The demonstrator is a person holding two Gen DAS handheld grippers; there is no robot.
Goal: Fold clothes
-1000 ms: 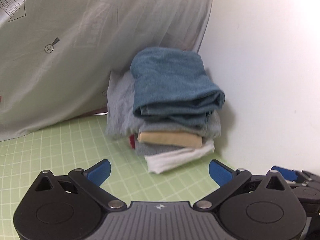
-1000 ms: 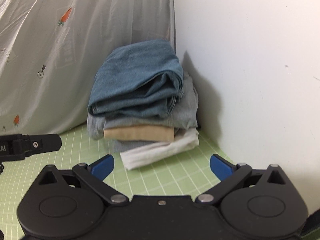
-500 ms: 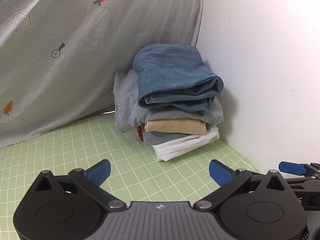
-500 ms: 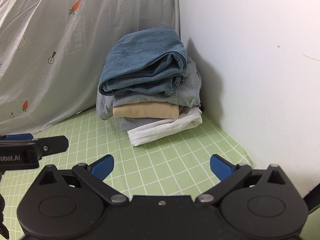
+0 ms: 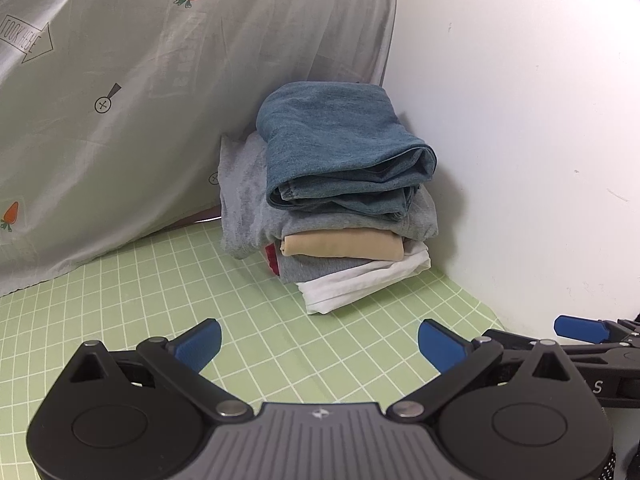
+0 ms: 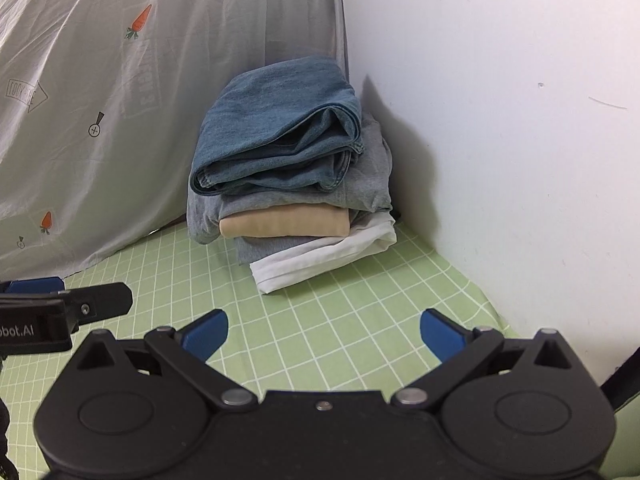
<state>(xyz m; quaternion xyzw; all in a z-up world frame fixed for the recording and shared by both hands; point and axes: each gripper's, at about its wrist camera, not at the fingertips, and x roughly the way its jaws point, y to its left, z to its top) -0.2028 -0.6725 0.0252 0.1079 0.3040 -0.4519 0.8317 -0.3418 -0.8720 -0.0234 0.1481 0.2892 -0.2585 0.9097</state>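
While both tongs [image 5: 319, 344] [image 6: 323, 334] gape empty, folded clothes [image 5: 340, 200] sit stacked.

Stacks of folded clothes [image 5: 344, 200]: one is shown
Garments in the stack: at least five layers are counted (denim, grey, beige, grey, white); a red edge is partly hidden
Grippers: two are seen, left gripper [image 5: 318, 346] and right gripper [image 6: 323, 330]
Carrot prints on the cloth backdrop [image 5: 120, 100]: two are counted

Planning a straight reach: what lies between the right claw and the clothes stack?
Only bare green grid mat, in the right wrist view, between right claw and folded clothes stack.
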